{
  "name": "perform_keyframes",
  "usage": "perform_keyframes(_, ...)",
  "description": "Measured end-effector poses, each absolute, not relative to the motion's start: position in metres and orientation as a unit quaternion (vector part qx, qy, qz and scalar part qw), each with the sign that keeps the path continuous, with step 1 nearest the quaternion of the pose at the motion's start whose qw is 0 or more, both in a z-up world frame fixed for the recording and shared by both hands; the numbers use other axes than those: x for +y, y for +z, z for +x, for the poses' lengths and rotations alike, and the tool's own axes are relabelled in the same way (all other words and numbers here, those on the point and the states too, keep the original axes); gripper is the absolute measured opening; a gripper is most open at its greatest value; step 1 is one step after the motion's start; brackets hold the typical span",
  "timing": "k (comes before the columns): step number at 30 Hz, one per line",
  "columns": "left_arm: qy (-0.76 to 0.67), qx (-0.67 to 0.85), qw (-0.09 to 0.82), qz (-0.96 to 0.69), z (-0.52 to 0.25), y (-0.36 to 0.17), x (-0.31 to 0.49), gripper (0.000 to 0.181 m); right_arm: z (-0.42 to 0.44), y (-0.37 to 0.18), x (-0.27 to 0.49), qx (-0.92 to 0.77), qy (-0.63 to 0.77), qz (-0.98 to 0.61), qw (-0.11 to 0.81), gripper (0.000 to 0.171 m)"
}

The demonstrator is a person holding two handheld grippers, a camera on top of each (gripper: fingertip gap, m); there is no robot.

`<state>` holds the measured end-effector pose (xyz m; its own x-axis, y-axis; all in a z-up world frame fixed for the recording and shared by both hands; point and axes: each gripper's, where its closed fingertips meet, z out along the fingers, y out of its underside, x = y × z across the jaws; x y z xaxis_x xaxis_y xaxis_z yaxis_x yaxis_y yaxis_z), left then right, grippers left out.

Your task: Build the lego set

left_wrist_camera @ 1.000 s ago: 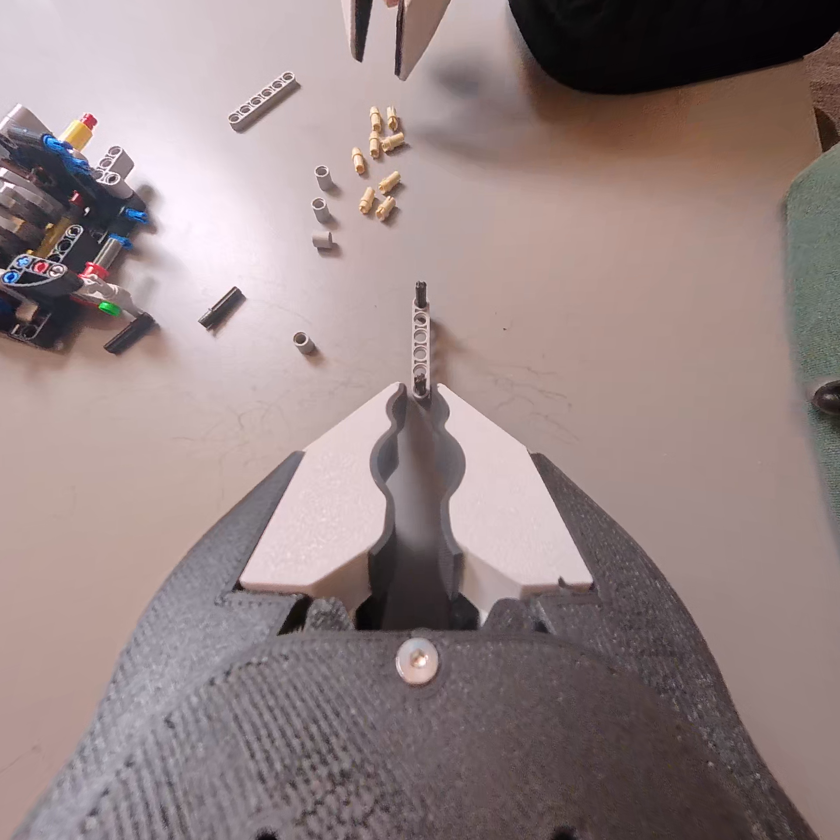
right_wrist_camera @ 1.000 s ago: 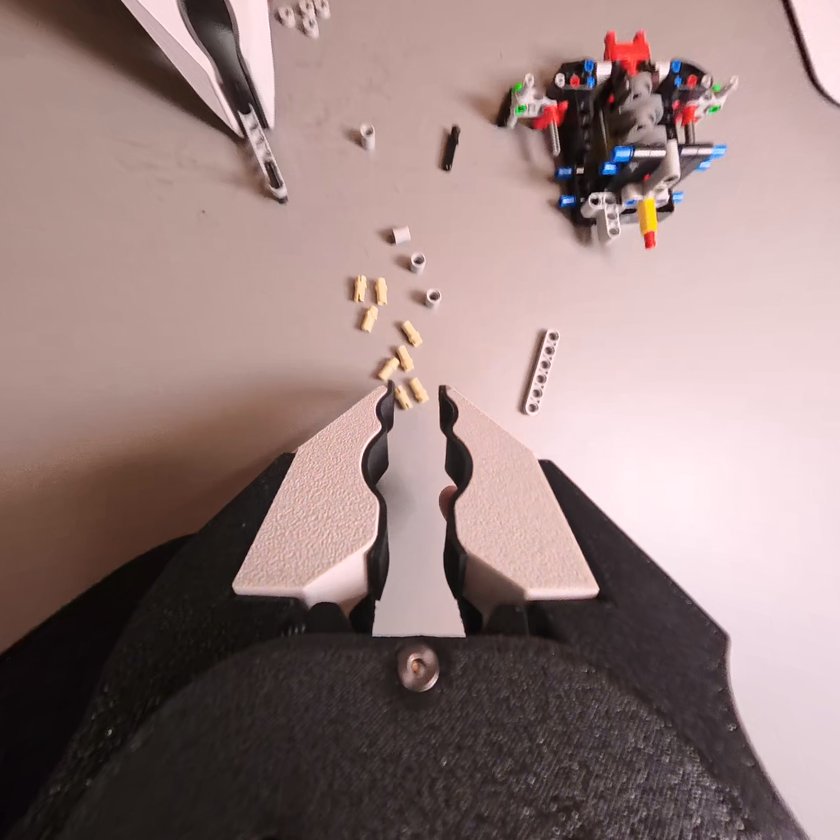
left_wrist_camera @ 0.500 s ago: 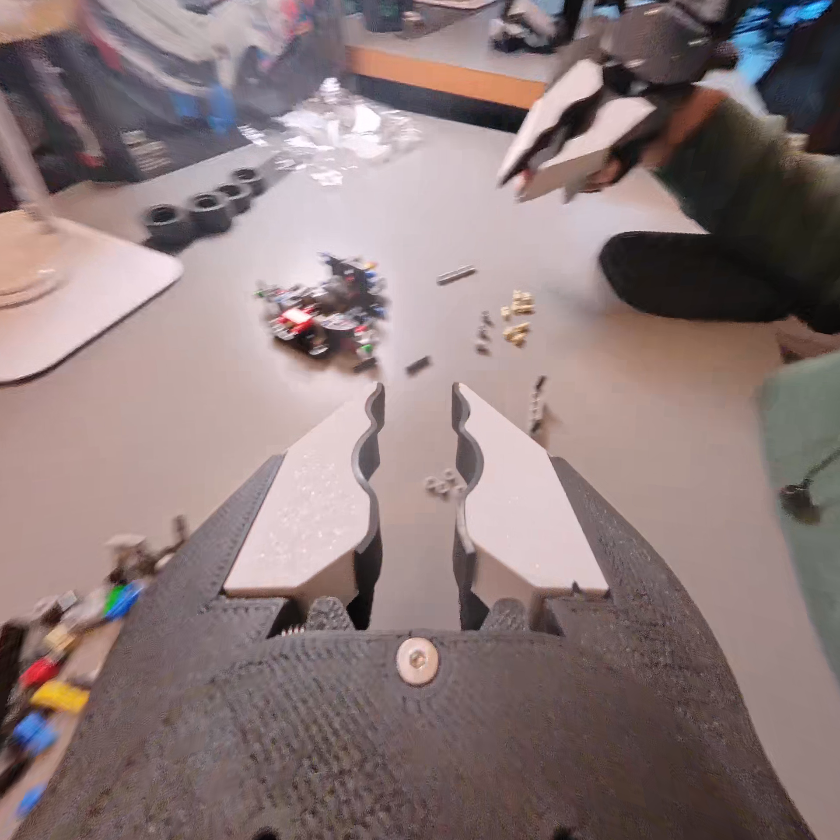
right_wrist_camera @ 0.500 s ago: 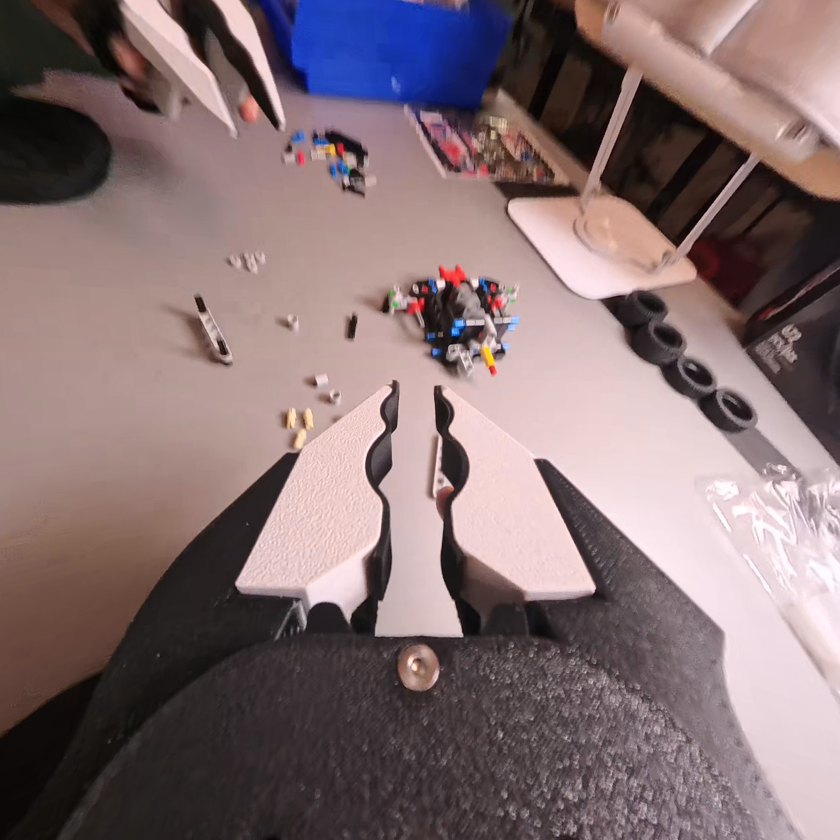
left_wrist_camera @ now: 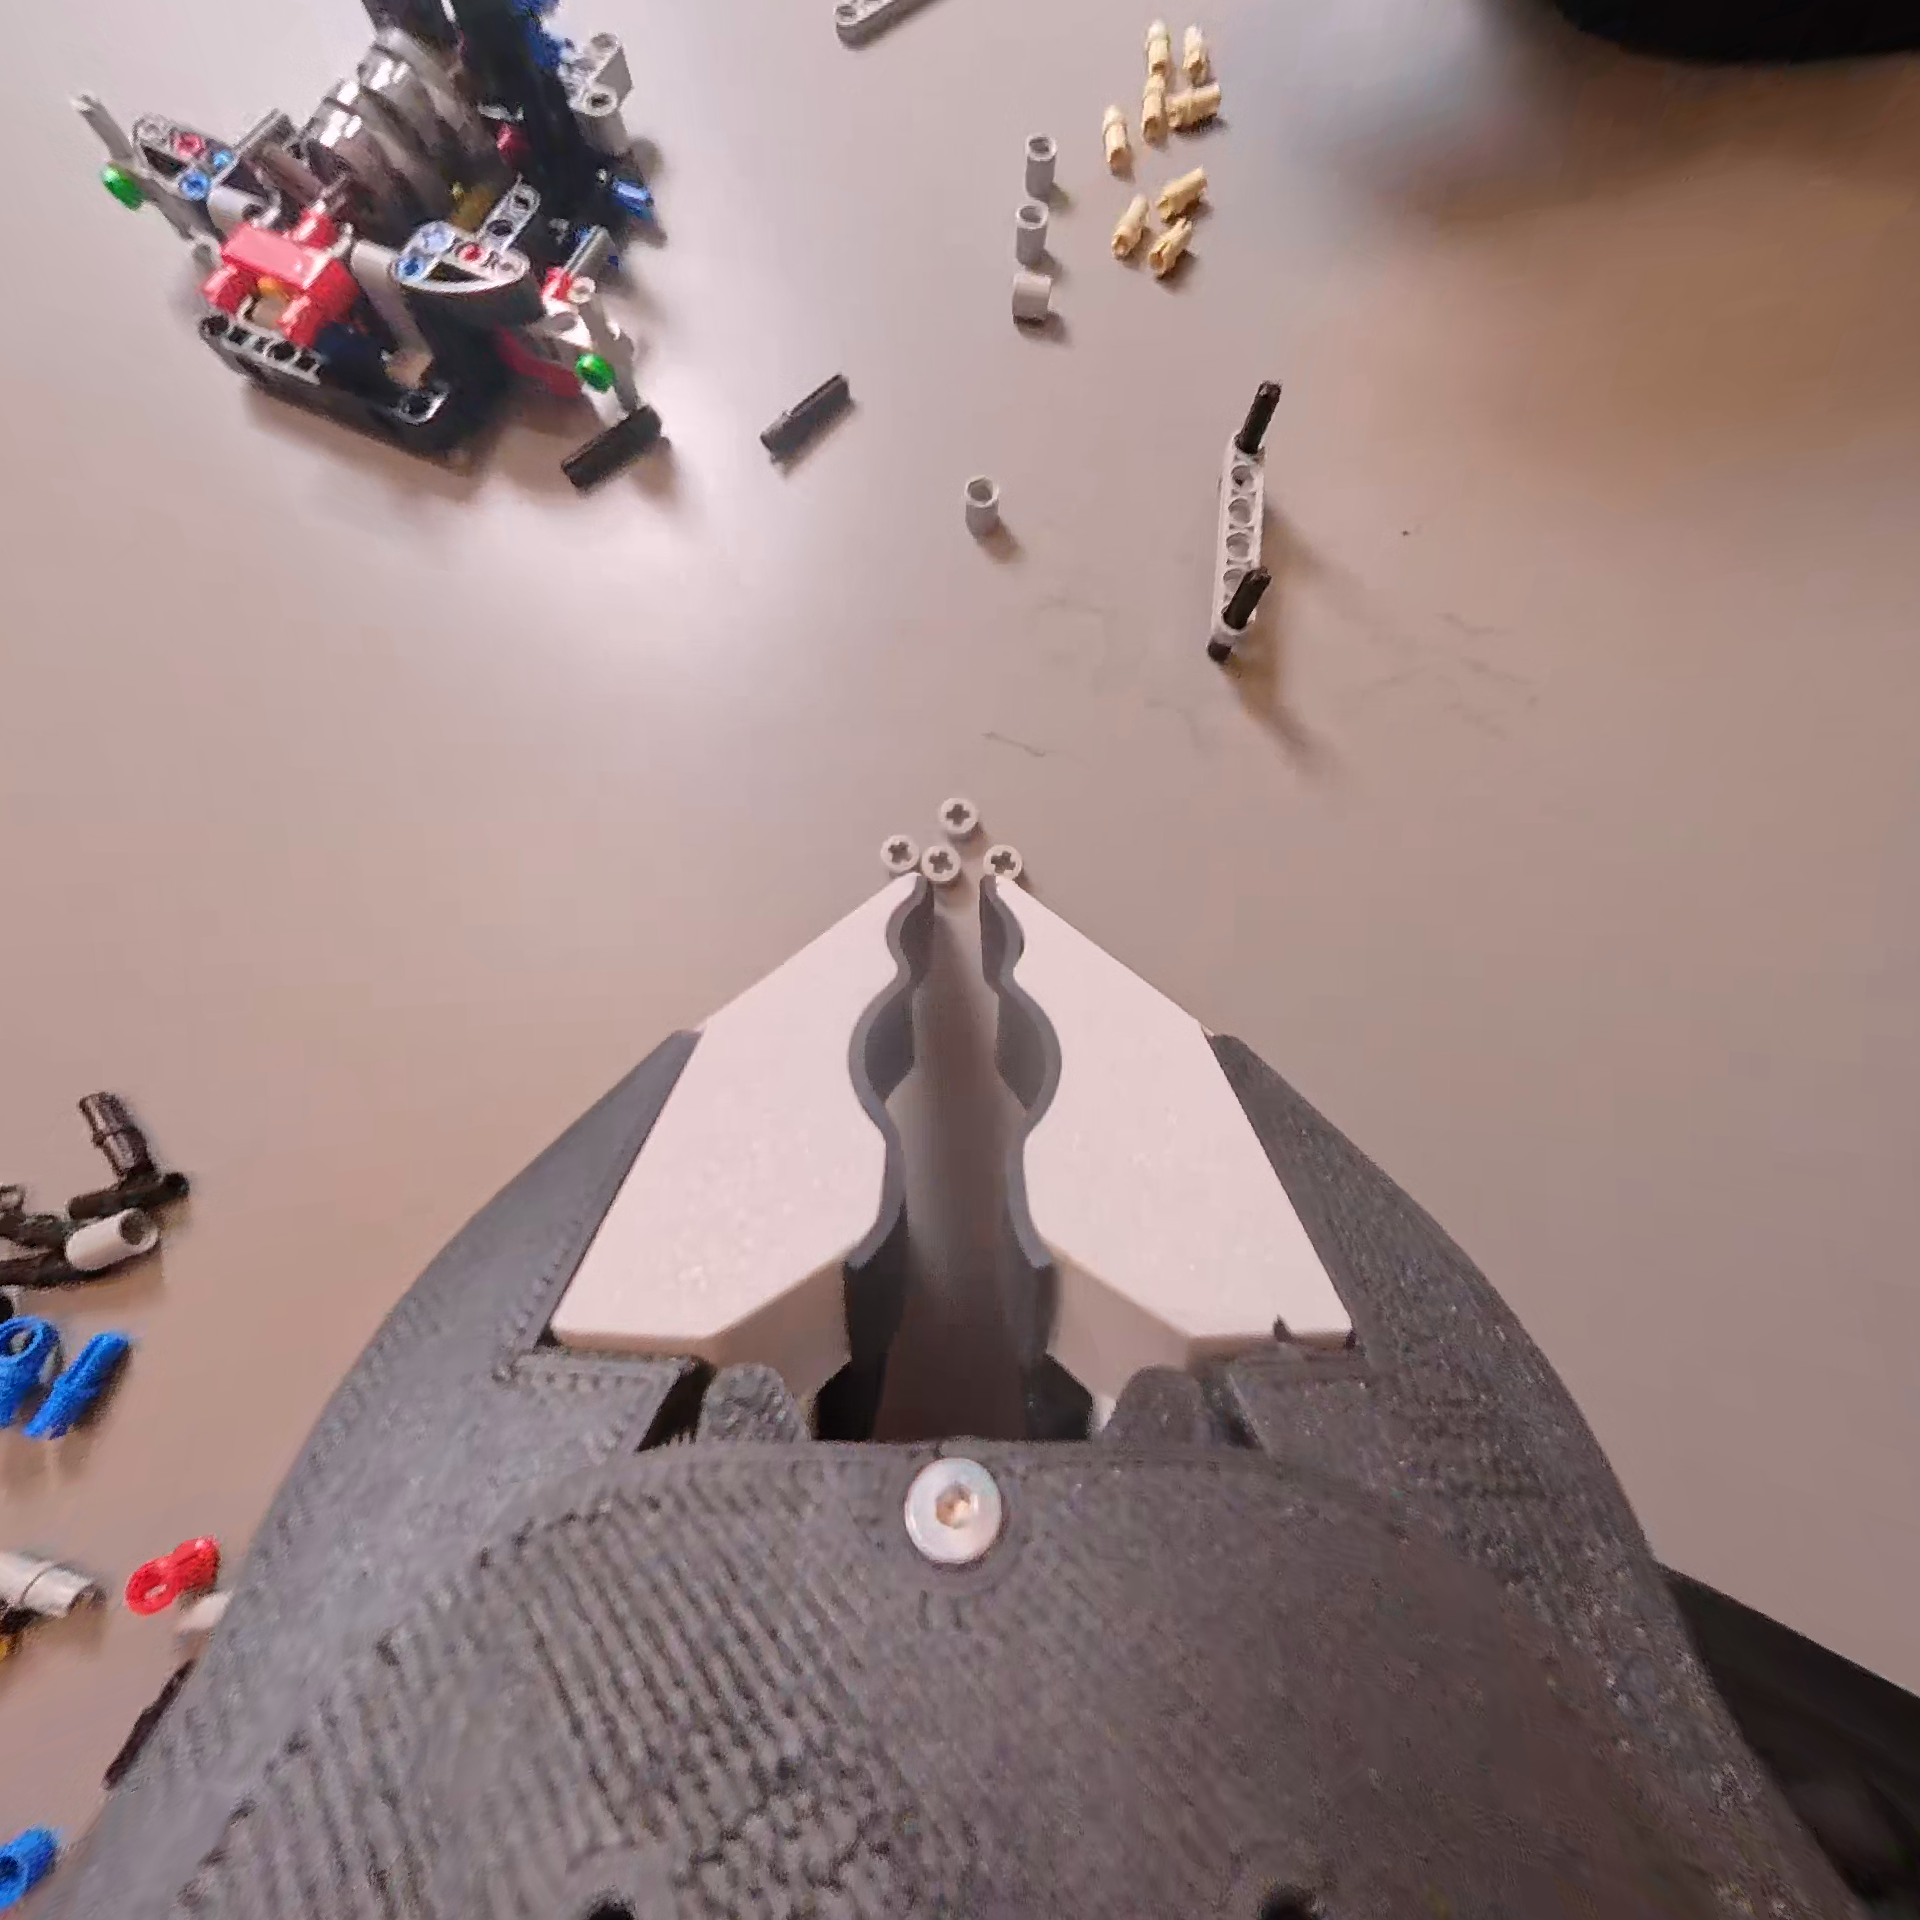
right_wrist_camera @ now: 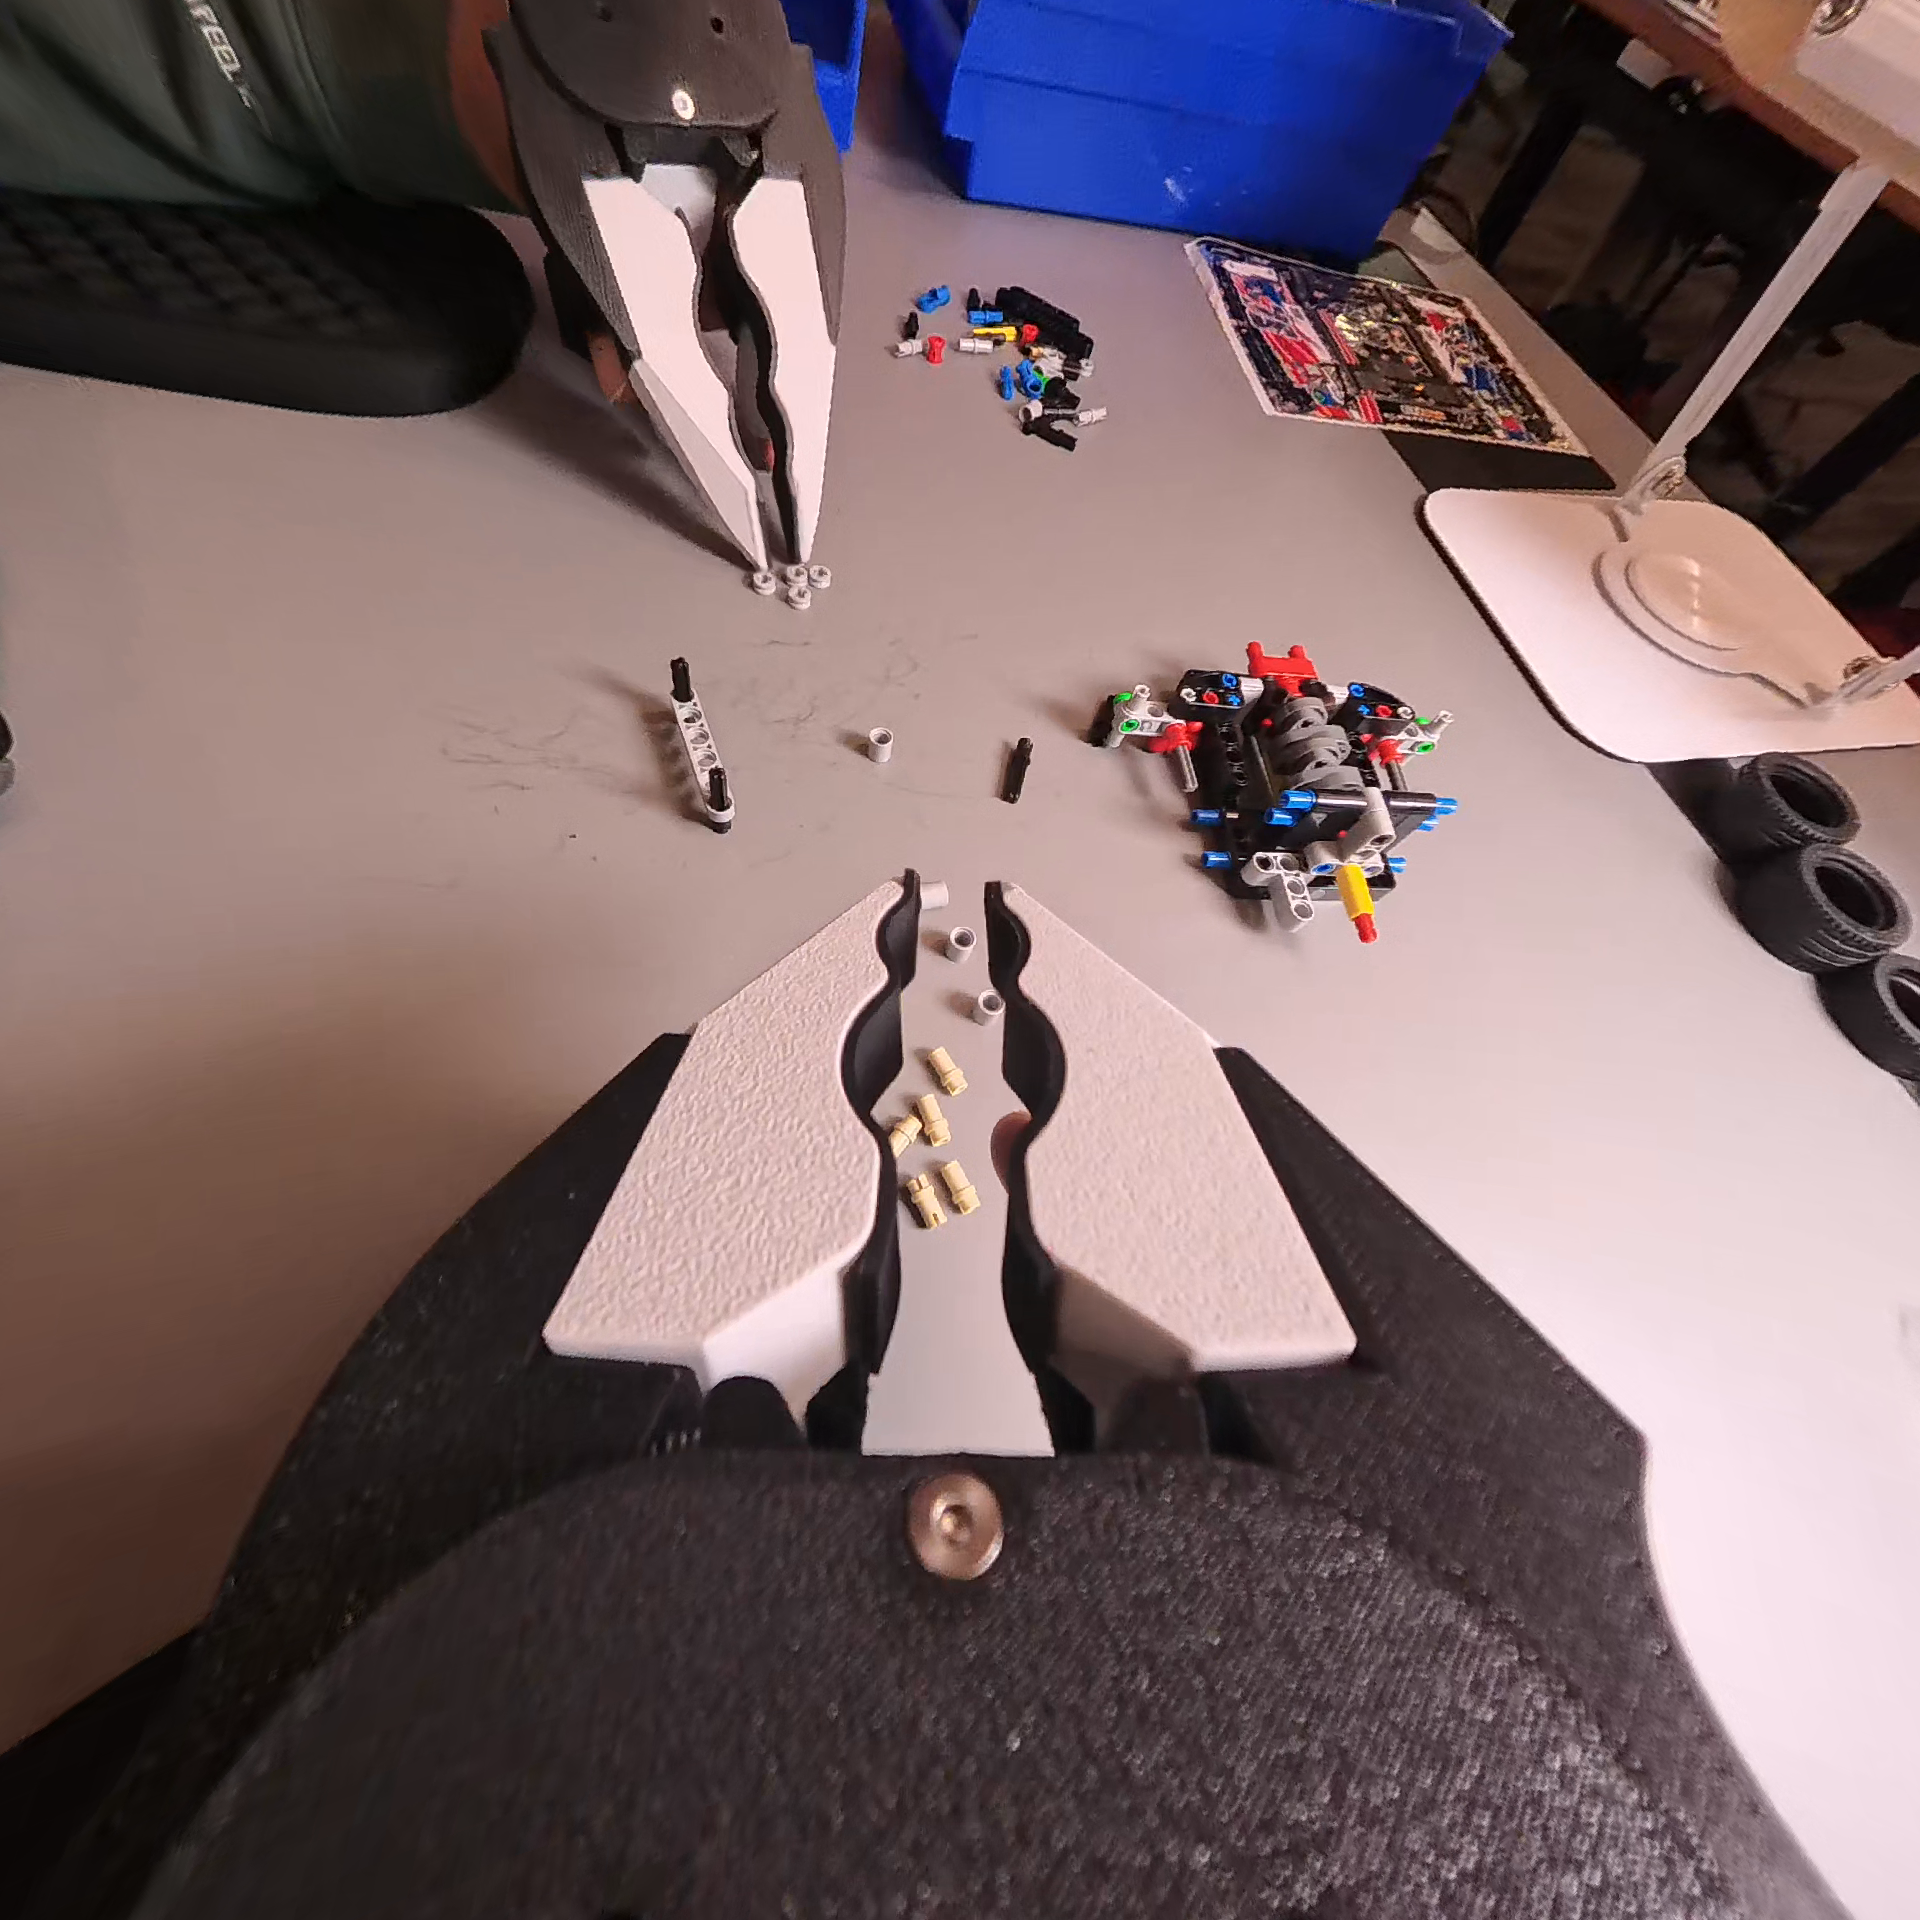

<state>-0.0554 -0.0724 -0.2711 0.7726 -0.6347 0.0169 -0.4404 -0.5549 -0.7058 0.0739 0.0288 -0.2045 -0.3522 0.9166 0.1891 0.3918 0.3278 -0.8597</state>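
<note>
Left wrist view: the left tongs (left_wrist_camera: 951, 881) are lowered to the tabletop (left_wrist_camera: 520, 779) with a narrow gap between the tips, nothing grasped, just beside a cluster of four small grey rings (left_wrist_camera: 951, 842). A grey beam with black pins (left_wrist_camera: 1238, 535) is seen lying farther ahead, apart from the rings, and the half-built lego model (left_wrist_camera: 395, 249) is set at the upper left. Right wrist view: the right tongs (right_wrist_camera: 951, 888) are held released above tan pegs (right_wrist_camera: 935, 1132) and small grey sleeves (right_wrist_camera: 961, 943). Loose coloured parts (right_wrist_camera: 1013, 353) and black tyres (right_wrist_camera: 1829, 883) are spread at the tabletop's edges.
</note>
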Motion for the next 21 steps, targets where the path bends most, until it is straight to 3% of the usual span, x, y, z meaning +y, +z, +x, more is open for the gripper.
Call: perform_keyframes(21, -0.13, 0.297, 0.366, -0.872, -0.0538, -0.2703, -0.0638, 0.002, 0.0721, -0.2109, 0.0259, -0.734, 0.365, -0.451, 0.353, 0.006)
